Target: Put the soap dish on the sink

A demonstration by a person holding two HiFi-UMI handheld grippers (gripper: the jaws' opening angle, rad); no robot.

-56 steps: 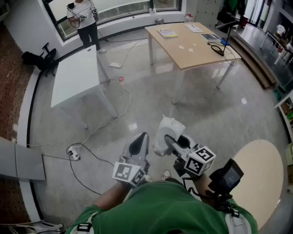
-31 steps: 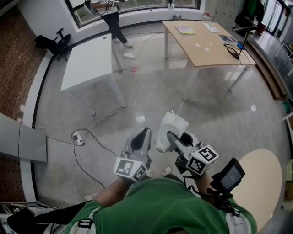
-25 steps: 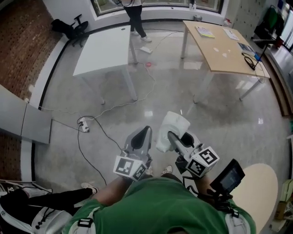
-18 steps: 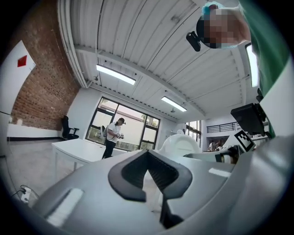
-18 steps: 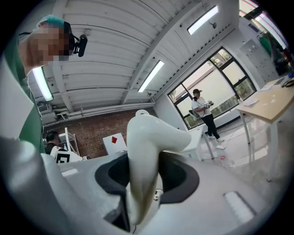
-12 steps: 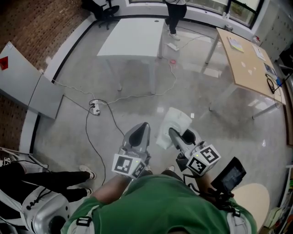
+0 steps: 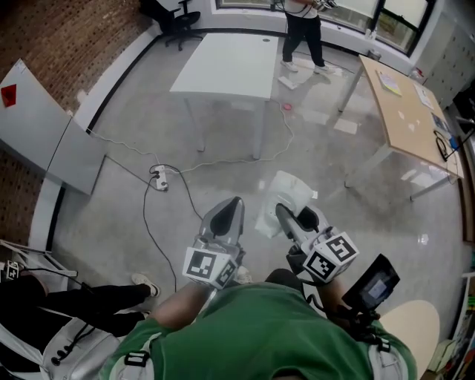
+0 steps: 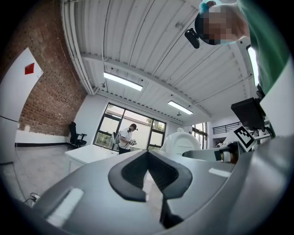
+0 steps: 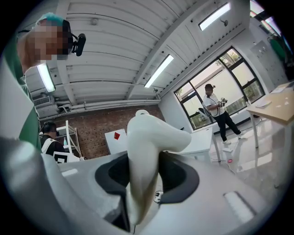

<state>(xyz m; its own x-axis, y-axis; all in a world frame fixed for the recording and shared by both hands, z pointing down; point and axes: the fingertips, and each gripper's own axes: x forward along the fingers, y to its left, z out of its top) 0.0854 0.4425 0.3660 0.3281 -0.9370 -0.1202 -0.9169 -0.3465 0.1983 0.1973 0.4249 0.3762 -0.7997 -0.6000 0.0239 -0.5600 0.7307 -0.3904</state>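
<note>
**A:** What has changed close in?

**B:** Hardly anything. The right gripper (image 7: 295,217) was clamped on the white soap dish (image 7: 286,194) a couple of seconds back and is so now. Its jaws stand partly apart, with the pads pressing either side of the dish. The left gripper (image 7: 234,202) is closed tip to tip with nothing in it, as before.

**A:** And further out?

**B:** The whole view has swung round. The white table (image 7: 226,63), which lay off to the left, now sits straight ahead. The wooden table (image 7: 415,111) has slid to the right edge. A grey panel (image 7: 44,126) with a red diamond has come in at the left, against a brick wall (image 7: 67,37). Legs in black trousers (image 7: 67,300) now show at lower left.

**A:** And the room itself?

**B:** There is a polished grey floor (image 7: 356,215) under the dish, with a cable (image 7: 189,165) running to a power strip (image 7: 160,178). Beyond that are the two tables, then an office chair (image 7: 172,11) and a person (image 7: 303,30) standing at the far end.

**A:** How are the hands held?

**B:** The grippers are side by side just before the green-shirted chest (image 7: 260,334). They point forward about level, near each other but apart. The dish hangs in the air above the floor, rising upright out of the right jaws.
</note>
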